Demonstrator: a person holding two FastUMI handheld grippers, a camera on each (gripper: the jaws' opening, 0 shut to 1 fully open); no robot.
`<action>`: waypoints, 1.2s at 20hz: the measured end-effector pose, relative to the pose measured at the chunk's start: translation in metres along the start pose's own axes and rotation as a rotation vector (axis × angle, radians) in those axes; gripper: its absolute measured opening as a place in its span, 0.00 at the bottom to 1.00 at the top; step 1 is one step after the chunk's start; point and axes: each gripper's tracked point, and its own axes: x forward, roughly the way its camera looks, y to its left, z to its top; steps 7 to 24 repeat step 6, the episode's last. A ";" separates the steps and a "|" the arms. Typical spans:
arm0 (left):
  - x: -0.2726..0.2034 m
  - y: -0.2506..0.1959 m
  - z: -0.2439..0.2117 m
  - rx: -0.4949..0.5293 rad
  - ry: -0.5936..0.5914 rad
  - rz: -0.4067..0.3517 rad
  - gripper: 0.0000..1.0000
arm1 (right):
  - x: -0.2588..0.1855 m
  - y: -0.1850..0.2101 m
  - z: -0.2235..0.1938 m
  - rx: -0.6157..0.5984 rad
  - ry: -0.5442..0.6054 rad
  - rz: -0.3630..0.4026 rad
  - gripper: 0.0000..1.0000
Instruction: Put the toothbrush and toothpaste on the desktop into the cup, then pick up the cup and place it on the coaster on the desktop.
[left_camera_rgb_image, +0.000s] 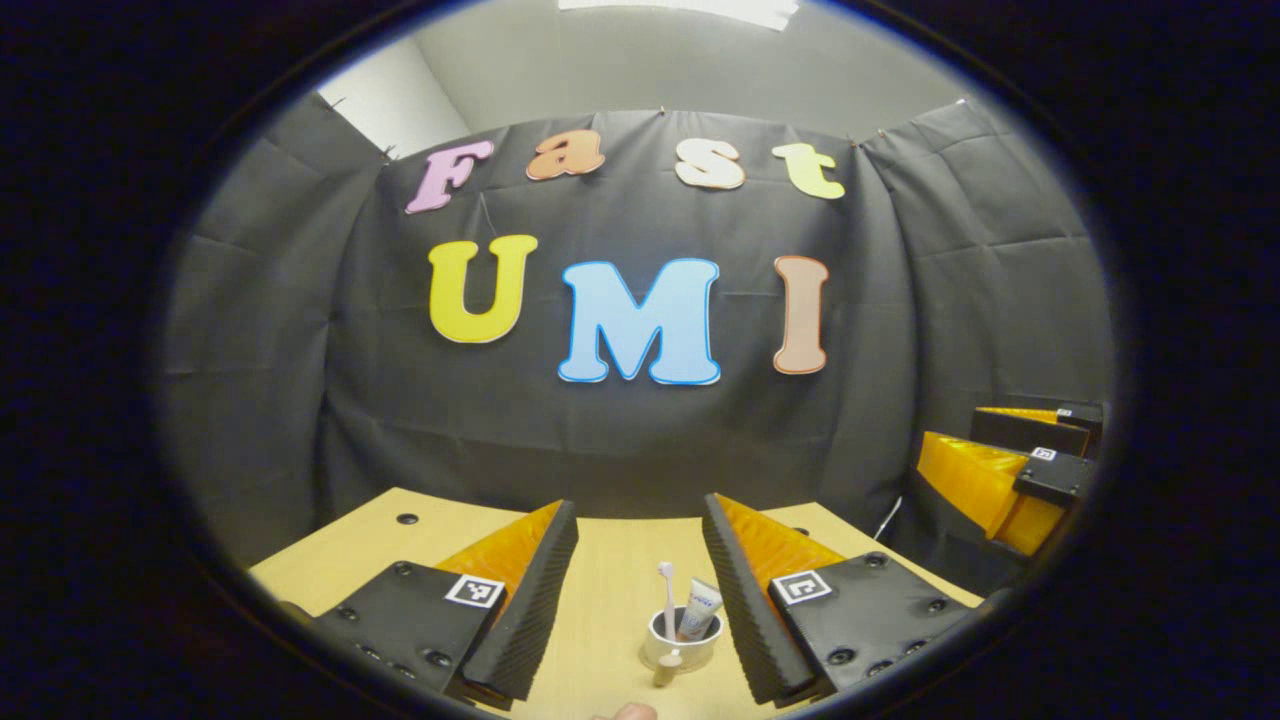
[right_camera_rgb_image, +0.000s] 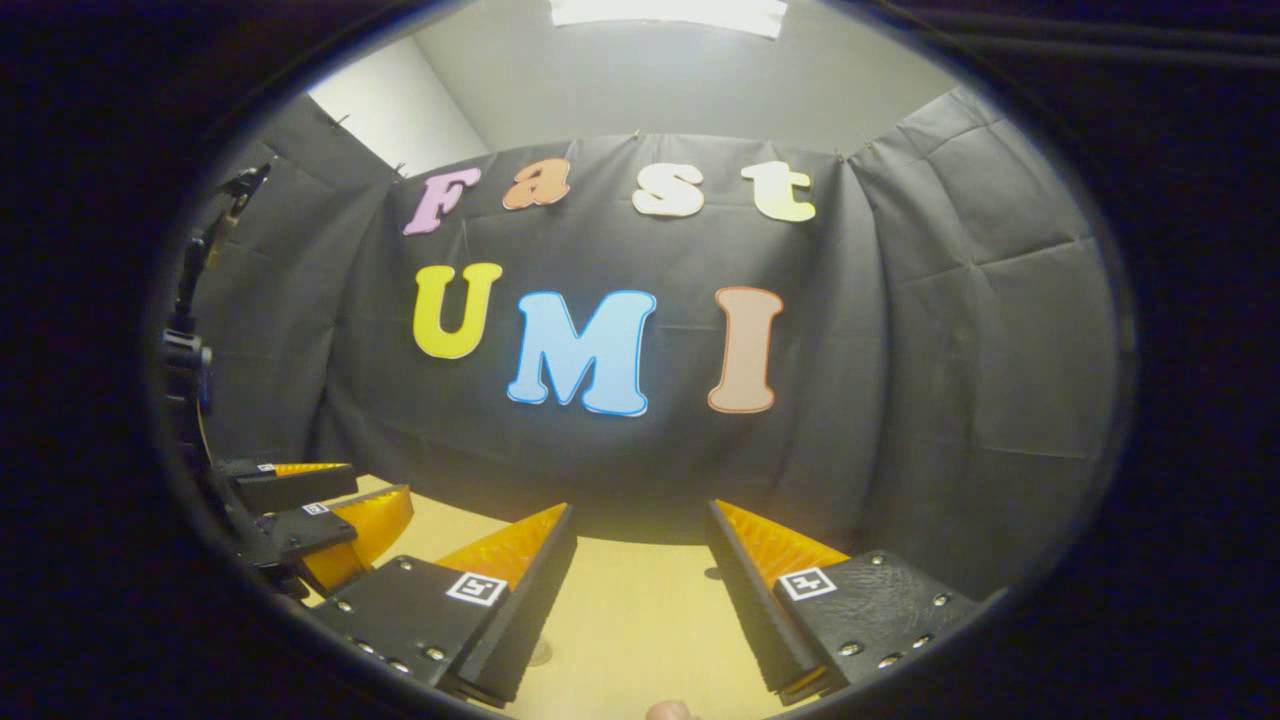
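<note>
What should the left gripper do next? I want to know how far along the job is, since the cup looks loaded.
Probably lower the left gripper toward the cup and close on it. The toothbrush and toothpaste already stand in the cup, which sits on the desktop between the open jaws, ungrasped. I cannot make out the coaster.

A white cup (left_camera_rgb_image: 682, 640) stands between the left claw (left_camera_rgb_image: 640, 590) fingers with bare desk (left_camera_rgb_image: 610, 600) on both sides of it.
</note>
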 end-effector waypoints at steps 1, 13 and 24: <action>-0.001 -0.008 0.002 0.010 -0.017 0.028 0.84 | 0.000 -0.011 -0.003 -0.002 0.003 0.010 0.84; -0.001 -0.082 -0.009 0.025 -0.025 0.075 0.81 | -0.008 -0.075 -0.014 0.040 0.002 0.033 0.83; -0.001 -0.082 -0.009 0.025 -0.025 0.075 0.81 | -0.008 -0.075 -0.014 0.040 0.002 0.033 0.83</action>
